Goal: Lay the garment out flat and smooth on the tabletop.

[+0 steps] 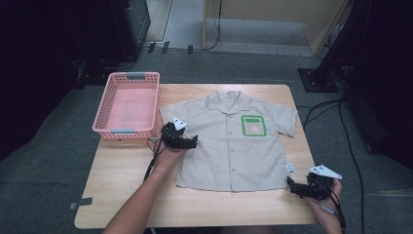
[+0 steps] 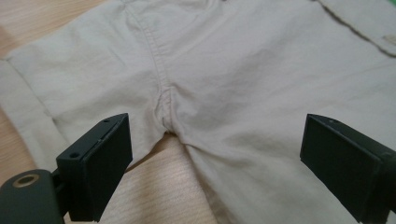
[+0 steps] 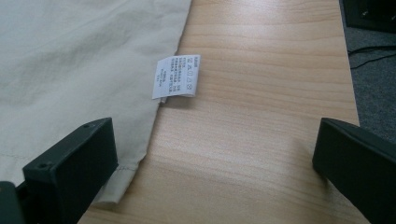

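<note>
Beige shirt (image 1: 229,141) spread flat, front up, on the tabletop (image 1: 122,195), collar at the far edge, hem toward the person, green-edged pocket (image 1: 253,125) on the chest. Pink basket (image 1: 127,105) on the far left corner, just beside the shirt's left sleeve.

Left tongs (image 1: 193,141) over the shirt's left side at the armpit, pointing toward the buttons. Jaws spread wide, gripping nothing; in the left gripper view, armpit seam (image 2: 164,100) and a sliver of bare wood between them, cloth lying slack, pads clear of it.

Right tongs (image 1: 292,186) low at the near right corner of the shirt, just off the hem. Jaws likewise wide apart, nothing held. In the right gripper view, one jaw over the hem corner, the other over bare wood, white care label (image 3: 176,77) sticking out from the side seam ahead. Cannot tell whether that jaw touches the cloth.

Cables trailing from both tongs toward the person.
</note>
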Demonstrator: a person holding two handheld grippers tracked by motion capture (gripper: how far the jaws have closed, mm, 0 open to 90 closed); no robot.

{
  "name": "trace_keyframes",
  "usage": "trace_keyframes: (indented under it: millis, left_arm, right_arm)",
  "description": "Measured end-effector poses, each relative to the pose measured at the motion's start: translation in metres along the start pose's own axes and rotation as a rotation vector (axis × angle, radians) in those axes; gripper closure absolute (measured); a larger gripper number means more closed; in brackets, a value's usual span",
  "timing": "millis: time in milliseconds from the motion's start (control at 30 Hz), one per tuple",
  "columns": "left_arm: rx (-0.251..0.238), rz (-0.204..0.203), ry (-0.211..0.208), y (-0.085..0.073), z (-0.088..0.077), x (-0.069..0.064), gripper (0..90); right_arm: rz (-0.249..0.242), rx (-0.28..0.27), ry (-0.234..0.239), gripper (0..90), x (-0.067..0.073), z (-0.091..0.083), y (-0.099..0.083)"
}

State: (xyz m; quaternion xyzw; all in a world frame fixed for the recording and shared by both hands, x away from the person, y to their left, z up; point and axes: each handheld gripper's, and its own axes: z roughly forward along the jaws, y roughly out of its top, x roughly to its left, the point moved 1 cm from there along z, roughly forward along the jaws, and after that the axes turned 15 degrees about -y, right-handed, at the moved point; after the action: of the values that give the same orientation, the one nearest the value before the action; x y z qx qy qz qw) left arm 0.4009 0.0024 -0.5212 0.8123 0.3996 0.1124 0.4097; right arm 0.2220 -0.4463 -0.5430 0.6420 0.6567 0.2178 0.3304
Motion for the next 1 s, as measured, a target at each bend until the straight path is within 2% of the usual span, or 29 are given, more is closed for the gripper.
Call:
trace_keyframes:
  millis: [67, 167, 300, 533, 667, 767, 867, 1000]
  left_arm:
    - [-0.003, -0.014, -0.005, 0.001, -0.001, -0.002, 9.6]
    - [0.019, -0.015, 0.016, 0.001, -0.004, -0.007, 9.6]
    - [0.021, -0.015, -0.029, -0.002, -0.009, -0.013, 9.6]
    - [0.001, 0.006, -0.049, -0.007, -0.022, -0.023, 9.7]
    - [-0.017, -0.013, -0.06, -0.01, -0.03, -0.025, 9.6]
    - [-0.03, -0.045, -0.07, -0.013, -0.036, -0.025, 9.6]
    - [-0.029, -0.013, -0.056, -0.016, -0.042, -0.031, 9.6]
    - [-0.05, -0.006, -0.054, -0.02, -0.05, -0.034, 9.7]
  right_arm:
    - [0.0, 0.0, 0.0, 0.0, 0.0, 0.0, 0.0]
    - [0.0, 0.0, 0.0, 0.0, 0.0, 0.0, 0.0]
    - [0.0, 0.0, 0.0, 0.0, 0.0, 0.0, 0.0]
    - [0.0, 0.0, 0.0, 0.0, 0.0, 0.0, 0.0]
    - [0.0, 0.0, -0.002, 0.0, 0.0, 0.0, 0.0]
    - [0.001, 0.0, -0.002, 0.0, 0.0, 0.0, 0.0]
    - [0.001, 0.0, -0.002, 0.0, 0.0, 0.0, 0.0]
    - [0.0, 0.0, -0.002, 0.0, 0.0, 0.0, 0.0]
